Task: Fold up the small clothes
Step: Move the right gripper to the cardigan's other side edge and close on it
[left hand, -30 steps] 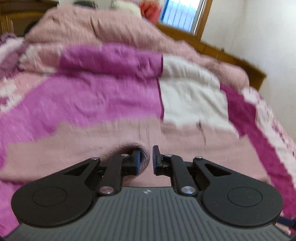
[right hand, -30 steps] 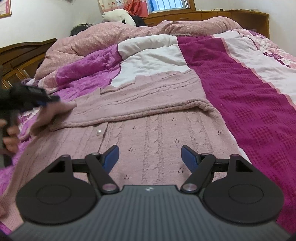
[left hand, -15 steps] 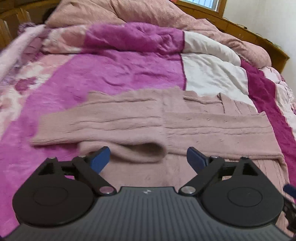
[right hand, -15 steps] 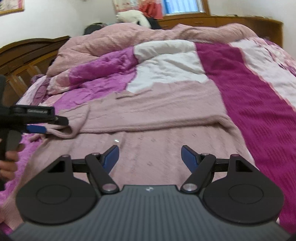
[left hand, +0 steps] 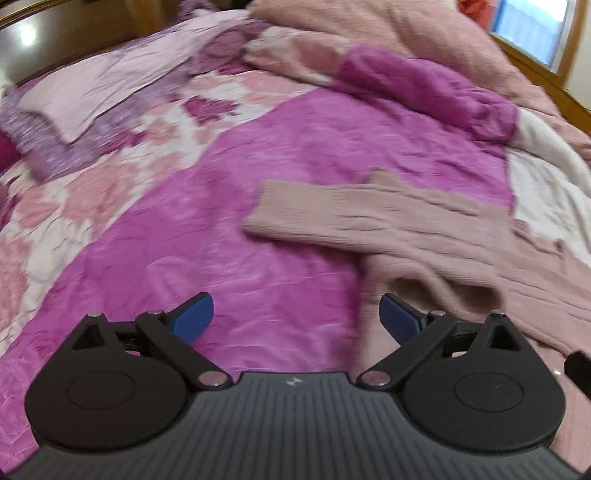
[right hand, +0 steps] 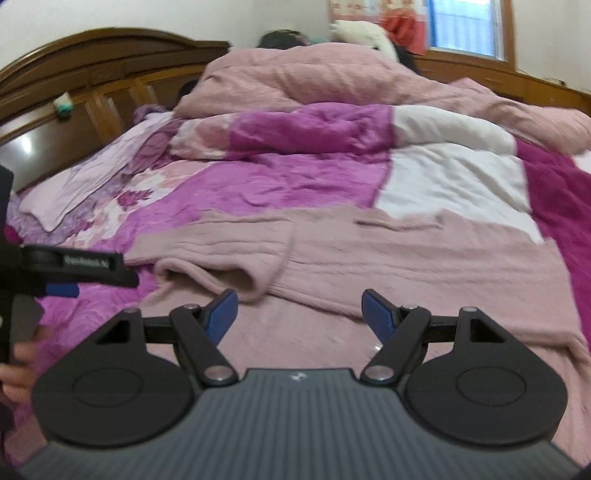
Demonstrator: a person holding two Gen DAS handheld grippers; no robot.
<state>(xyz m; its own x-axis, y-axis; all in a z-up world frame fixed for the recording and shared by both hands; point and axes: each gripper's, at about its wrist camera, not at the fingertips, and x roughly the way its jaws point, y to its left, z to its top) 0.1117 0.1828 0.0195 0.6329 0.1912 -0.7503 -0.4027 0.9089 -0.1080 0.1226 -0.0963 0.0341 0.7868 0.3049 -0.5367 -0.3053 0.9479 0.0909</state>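
Observation:
A dusty-pink knit cardigan (right hand: 369,273) lies flat on the bed, both sleeves folded across its upper part. In the left wrist view the cardigan (left hand: 461,236) lies to the right, one sleeve end (left hand: 280,210) reaching left over the magenta blanket. My left gripper (left hand: 295,317) is open and empty above the blanket, just left of the cardigan's edge; it also shows at the left of the right wrist view (right hand: 74,277). My right gripper (right hand: 299,314) is open and empty over the cardigan's body, near a curled sleeve cuff (right hand: 214,277).
The bed carries a magenta, white and pink patchwork blanket (right hand: 295,177) and a bunched pink duvet (right hand: 314,77) at the back. A floral pillow (left hand: 99,88) lies far left. A wooden headboard (right hand: 92,85) stands behind, a window (right hand: 465,26) at the back right.
My left gripper let go of the sleeve cuff, opened wide and swung left off the cardigan. The right gripper stayed open and turned left, a little nearer the cuff.

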